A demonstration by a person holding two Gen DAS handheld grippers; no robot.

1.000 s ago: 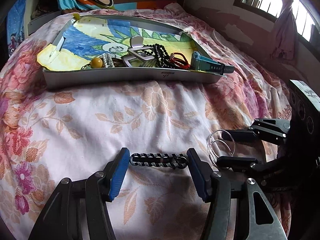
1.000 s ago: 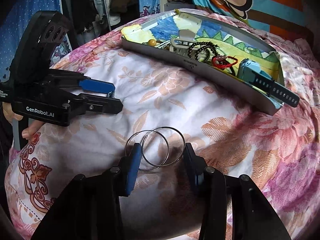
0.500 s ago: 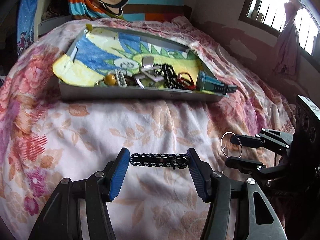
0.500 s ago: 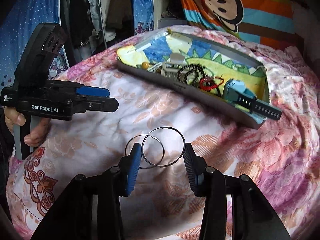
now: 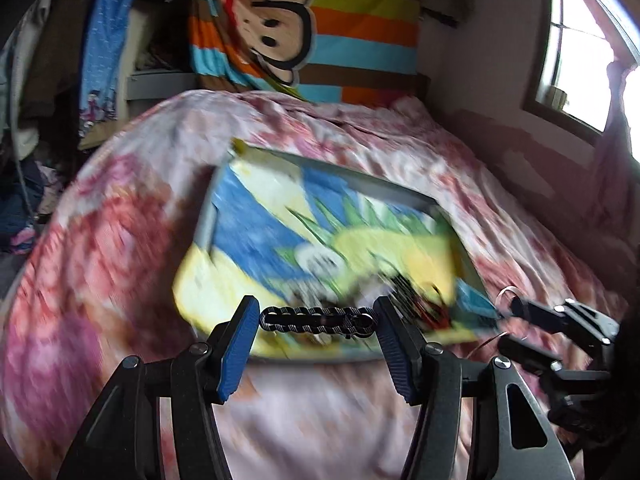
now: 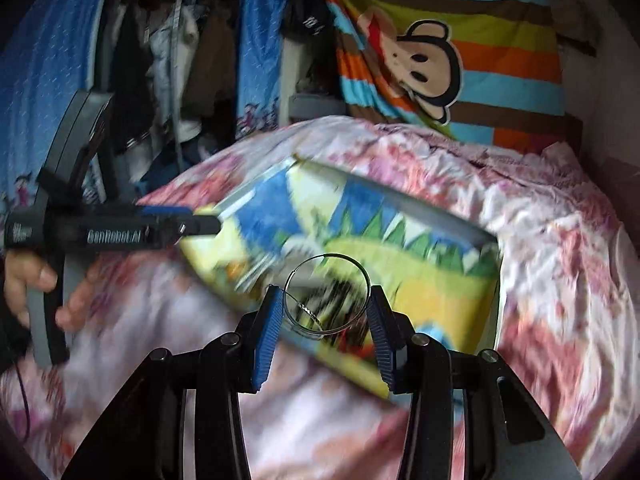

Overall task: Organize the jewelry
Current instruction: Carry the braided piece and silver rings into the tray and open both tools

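My left gripper (image 5: 316,322) is shut on a black-and-white braided bracelet (image 5: 318,321), held lengthwise between its blue pads above the bed. My right gripper (image 6: 323,312) is shut on thin silver hoop rings (image 6: 326,294), which stand up between its pads. Both are raised over the near edge of a shallow grey tray (image 5: 324,354) lined with a blue, yellow and green picture. The blurred tray (image 6: 440,220) holds a dark bead string, a red piece and a blue watch (image 5: 474,306). The right gripper (image 5: 508,320) shows at the right of the left wrist view.
The tray lies on a floral pink bedspread (image 5: 120,280). A striped monkey-print blanket (image 5: 320,28) hangs behind, clothes (image 6: 172,60) hang at the left, and a window (image 5: 584,48) is at the right. A hand (image 6: 28,280) grips the left gripper's handle.
Both grippers have lifted off the bedspread with their pieces and moved toward the tray. The view has tipped up, and the tray now sits just beyond the fingertips.
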